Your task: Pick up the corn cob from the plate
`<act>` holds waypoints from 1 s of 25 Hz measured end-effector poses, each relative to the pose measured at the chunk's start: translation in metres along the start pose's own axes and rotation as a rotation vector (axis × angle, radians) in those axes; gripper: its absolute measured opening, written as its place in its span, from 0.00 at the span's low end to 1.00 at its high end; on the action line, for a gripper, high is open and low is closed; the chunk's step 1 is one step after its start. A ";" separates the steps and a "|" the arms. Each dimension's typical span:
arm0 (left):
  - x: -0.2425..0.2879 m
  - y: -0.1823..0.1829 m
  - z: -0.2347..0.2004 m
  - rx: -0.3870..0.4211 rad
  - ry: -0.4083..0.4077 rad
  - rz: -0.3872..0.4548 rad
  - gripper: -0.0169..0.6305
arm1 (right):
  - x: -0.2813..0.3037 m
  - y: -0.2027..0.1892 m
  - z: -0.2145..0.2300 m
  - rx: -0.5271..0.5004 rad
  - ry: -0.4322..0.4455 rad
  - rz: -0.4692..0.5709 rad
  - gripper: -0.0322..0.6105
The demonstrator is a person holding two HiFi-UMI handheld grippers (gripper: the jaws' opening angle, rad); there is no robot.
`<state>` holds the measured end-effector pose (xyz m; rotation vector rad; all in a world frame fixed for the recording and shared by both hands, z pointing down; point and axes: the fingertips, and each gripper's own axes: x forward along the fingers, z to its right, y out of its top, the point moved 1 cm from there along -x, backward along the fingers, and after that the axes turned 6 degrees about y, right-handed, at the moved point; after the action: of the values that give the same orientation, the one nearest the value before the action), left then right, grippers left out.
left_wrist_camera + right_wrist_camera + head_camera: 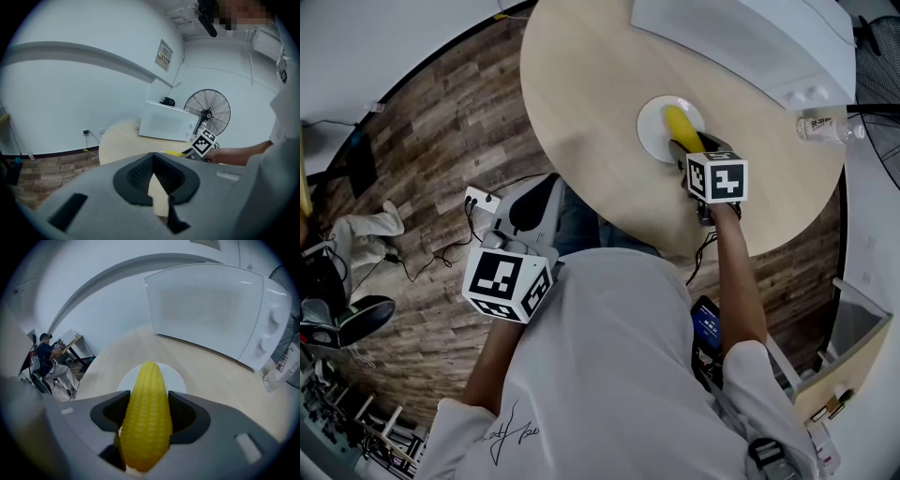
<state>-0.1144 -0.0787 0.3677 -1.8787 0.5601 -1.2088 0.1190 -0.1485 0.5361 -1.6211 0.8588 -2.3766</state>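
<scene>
A yellow corn cob (pixel 677 125) lies lengthwise over the white plate (pixel 652 131) on the round wooden table (pixel 581 84). My right gripper (pixel 682 145) is at the plate's near side, shut on the corn cob (pixel 147 413), with one jaw pressed to each side of it. Behind the cob the plate (pixel 177 378) shows; I cannot tell whether the cob touches it. My left gripper (pixel 525 211) hangs off the table's near left edge, above the floor. Its jaws meet at the tips with nothing between them in the left gripper view (pixel 153 165).
A white microwave (pixel 750 37) stands at the table's far side, a clear water bottle (pixel 825 127) at its right edge. A fan (pixel 207 112) stands beyond the table. A power strip (pixel 481 199) and cables lie on the wood floor. A person (pixel 47 350) sits far off.
</scene>
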 end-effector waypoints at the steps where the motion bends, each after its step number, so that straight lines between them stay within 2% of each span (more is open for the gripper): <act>1: 0.000 0.000 0.001 0.001 0.000 0.001 0.01 | -0.001 0.000 0.000 0.001 0.002 0.004 0.47; 15: -0.010 -0.003 0.009 -0.003 -0.014 0.016 0.01 | -0.022 -0.003 -0.006 0.036 0.013 0.058 0.47; 20: -0.011 -0.004 0.008 -0.034 -0.009 0.022 0.01 | -0.029 -0.005 -0.009 0.047 0.022 0.076 0.47; 25: -0.011 -0.004 0.012 -0.008 0.002 0.026 0.01 | -0.036 -0.007 -0.009 0.058 0.031 0.099 0.47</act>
<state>-0.1089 -0.0645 0.3625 -1.8712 0.5898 -1.1930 0.1273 -0.1240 0.5087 -1.4890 0.8466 -2.3419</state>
